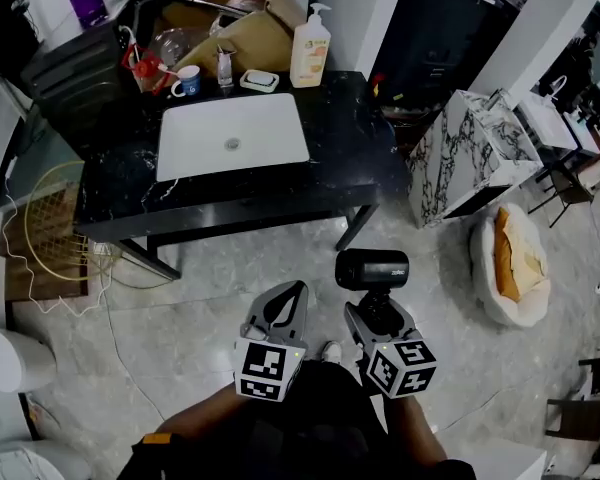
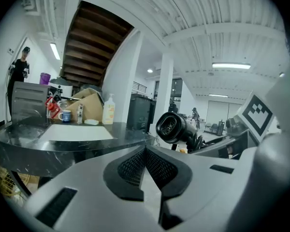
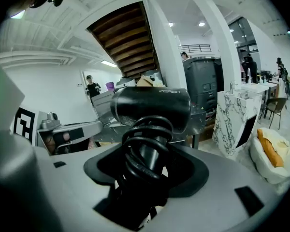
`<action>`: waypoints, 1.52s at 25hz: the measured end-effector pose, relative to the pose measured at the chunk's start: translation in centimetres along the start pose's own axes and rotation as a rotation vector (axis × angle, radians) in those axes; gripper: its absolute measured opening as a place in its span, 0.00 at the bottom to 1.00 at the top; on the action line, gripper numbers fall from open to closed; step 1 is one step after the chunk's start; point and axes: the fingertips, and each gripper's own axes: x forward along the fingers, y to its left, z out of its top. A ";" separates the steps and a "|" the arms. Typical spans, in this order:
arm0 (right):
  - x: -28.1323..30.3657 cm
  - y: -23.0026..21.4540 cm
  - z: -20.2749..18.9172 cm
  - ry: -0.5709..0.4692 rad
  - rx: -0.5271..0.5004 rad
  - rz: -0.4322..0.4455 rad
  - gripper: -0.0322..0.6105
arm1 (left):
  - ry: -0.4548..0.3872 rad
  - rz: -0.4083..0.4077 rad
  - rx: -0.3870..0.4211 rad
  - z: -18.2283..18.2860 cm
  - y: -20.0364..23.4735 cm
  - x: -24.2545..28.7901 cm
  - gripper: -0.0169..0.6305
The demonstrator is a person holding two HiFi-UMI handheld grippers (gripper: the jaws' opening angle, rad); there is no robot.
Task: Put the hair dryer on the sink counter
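My right gripper (image 1: 378, 314) is shut on the handle of a black hair dryer (image 1: 372, 268), which has its cord coiled around the handle. It hangs over the floor, in front of the black sink counter (image 1: 350, 138) with its white basin (image 1: 232, 138). In the right gripper view the hair dryer (image 3: 152, 108) stands upright between the jaws of my right gripper (image 3: 145, 173). My left gripper (image 1: 292, 293) is beside it on the left, shut and empty. In the left gripper view, my left gripper (image 2: 145, 151) has its pads together, with the hair dryer (image 2: 171, 126) to the right and the counter (image 2: 63, 144) ahead.
On the counter's back edge stand a soap dispenser (image 1: 311, 48), a mug (image 1: 187, 83), a soap dish (image 1: 259, 81) and a cardboard box (image 1: 230, 28). A marble cabinet (image 1: 470, 153) and a pet bed (image 1: 515, 263) sit to the right. A wire basket (image 1: 55, 223) stands to the left.
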 end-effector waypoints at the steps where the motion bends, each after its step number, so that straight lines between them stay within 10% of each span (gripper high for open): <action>1: 0.1 0.2 0.0 0.002 0.002 -0.006 0.48 | 0.001 -0.005 -0.003 -0.1 0.3 -0.1 0.04; 19: 5.0 1.4 2.6 0.035 0.020 -0.015 0.48 | -0.010 0.019 -0.049 0.5 6.4 0.9 0.04; 38: 15.8 -12.6 11.4 0.122 -0.114 0.191 0.48 | 0.013 0.237 -0.086 6.2 6.2 18.3 0.04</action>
